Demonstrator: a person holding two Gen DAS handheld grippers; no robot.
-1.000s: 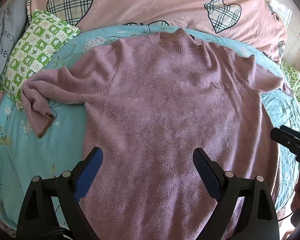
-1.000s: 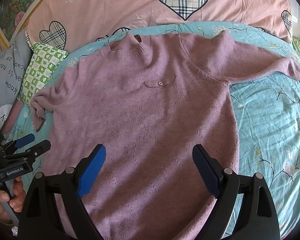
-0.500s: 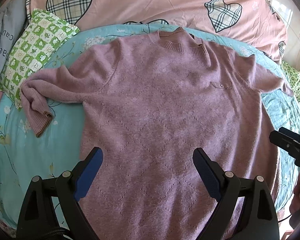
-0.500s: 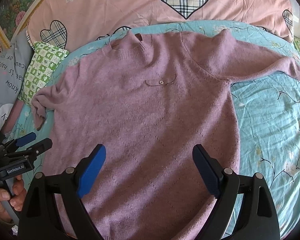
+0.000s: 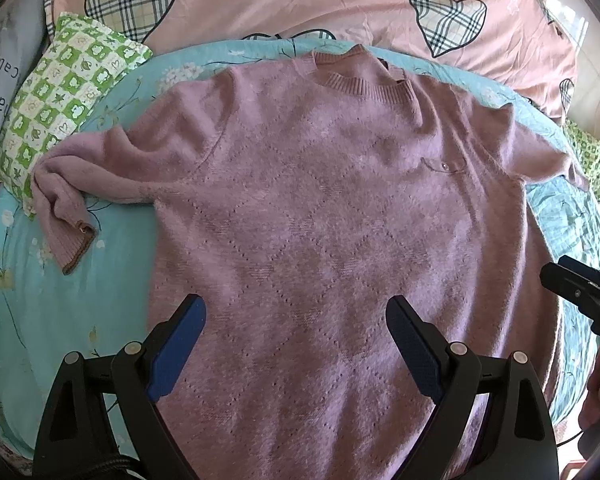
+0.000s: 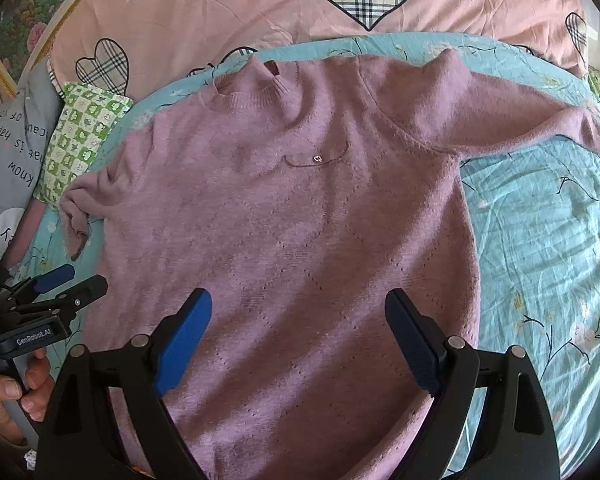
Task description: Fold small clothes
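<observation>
Sweater (image 5: 340, 220) lies flat beneath both gaping hand-held grippers, left (image 5: 296, 344) and right (image 6: 298, 340); only the right view shows its whole far sleeve (image 6: 520, 120).

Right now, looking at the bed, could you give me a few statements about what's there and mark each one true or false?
1. The sweater lies spread out flat, front side up. True.
2. The left gripper has its jaws shut on the sweater's hem. False: the jaws stand wide open and hold nothing.
3. A green checked pillow sits beside one sleeve. True.
4. The sweater is already folded in half. False: both sleeves are spread to the sides.
5. The right gripper is open. True.
6. The sheet under the sweater is plain white. False: it is turquoise with a floral print.
</observation>
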